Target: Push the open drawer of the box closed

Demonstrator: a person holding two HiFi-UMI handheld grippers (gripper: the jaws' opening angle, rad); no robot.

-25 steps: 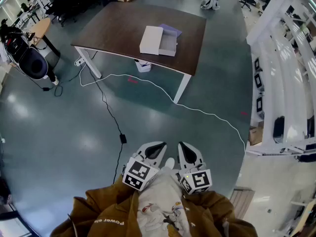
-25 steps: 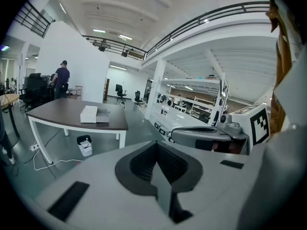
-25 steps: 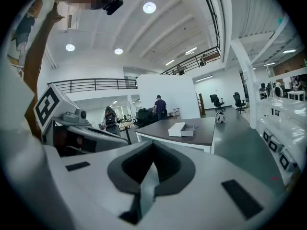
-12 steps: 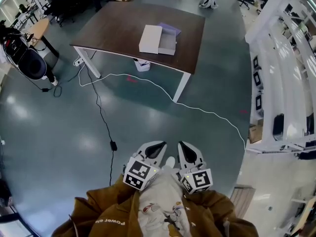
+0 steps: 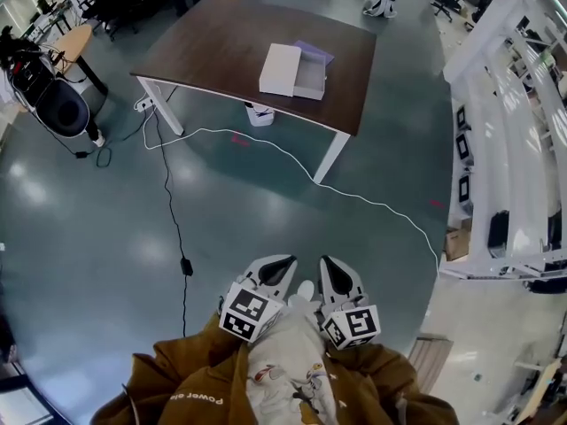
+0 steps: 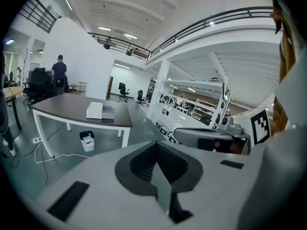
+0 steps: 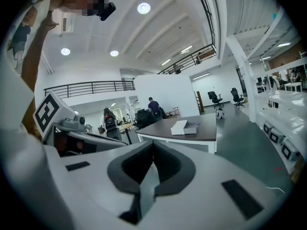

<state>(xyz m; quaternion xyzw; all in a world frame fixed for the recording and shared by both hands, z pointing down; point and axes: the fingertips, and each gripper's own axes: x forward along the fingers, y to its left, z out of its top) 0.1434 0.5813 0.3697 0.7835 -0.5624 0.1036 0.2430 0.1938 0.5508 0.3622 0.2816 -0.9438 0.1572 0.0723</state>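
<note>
White box (image 5: pixel 282 69), upper centre, on table (image 5: pixel 204 42); drawer (image 5: pixel 312 80) stood open; judged light, stiff, apt to slide; push drawer's end face; left gripper (image 5: pixel 273 269) and right gripper (image 5: pixel 335 271) were closed, empty.

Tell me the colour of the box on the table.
The box is white; the head view shows it best.

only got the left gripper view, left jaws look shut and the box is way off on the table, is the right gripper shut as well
Observer: Yes, the right gripper has its jaws together, nothing between them.
Operator: anything on the floor on the way to the table
Observer: A white cable runs across the floor in front of the table.
Operator: anything by the drawer
Observer: A purple flat thing shows past the drawer's far edge.
</note>
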